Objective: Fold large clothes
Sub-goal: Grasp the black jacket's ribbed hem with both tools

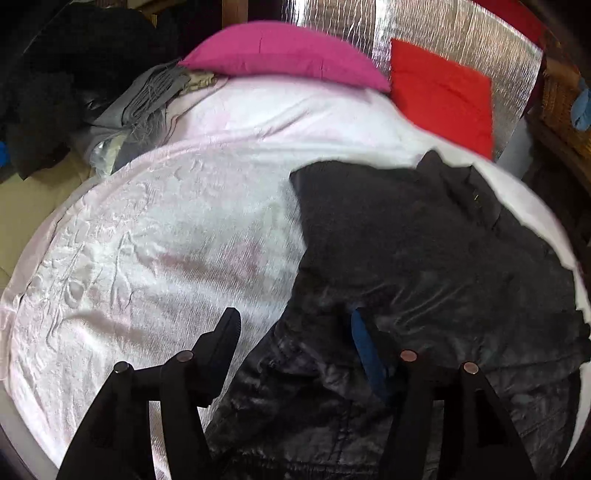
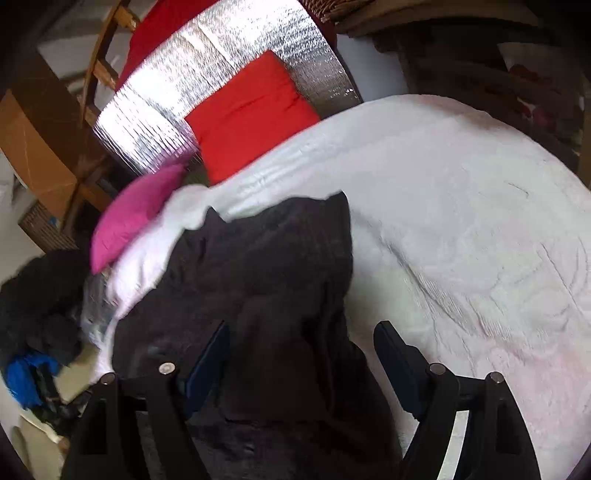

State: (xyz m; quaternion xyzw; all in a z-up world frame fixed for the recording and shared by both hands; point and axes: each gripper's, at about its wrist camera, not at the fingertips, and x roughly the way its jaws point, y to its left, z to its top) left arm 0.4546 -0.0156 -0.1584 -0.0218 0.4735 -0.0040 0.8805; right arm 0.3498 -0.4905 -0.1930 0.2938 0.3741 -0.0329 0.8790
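Note:
A large dark grey garment (image 1: 406, 240) lies crumpled on the white bedcover (image 1: 166, 229), on the right side in the left wrist view. My left gripper (image 1: 293, 325) hovers over its near edge with jaws apart, one finger above the cover and the other above the cloth, neither pad pressing. In the right wrist view the same dark garment (image 2: 266, 266) runs up the middle of the white bedcover (image 2: 461, 221). My right gripper (image 2: 301, 334) straddles a raised fold of it, jaws wide, and the pads stand clear of the fabric.
A pink cushion (image 1: 280, 51) and a red cushion (image 1: 443, 96) lean at the head of the bed against a silver foil panel (image 1: 424, 29). Grey folded cloth (image 1: 147, 99) and a dark heap (image 1: 74, 66) sit at the left. Wicker furniture (image 1: 561, 103) stands to the right.

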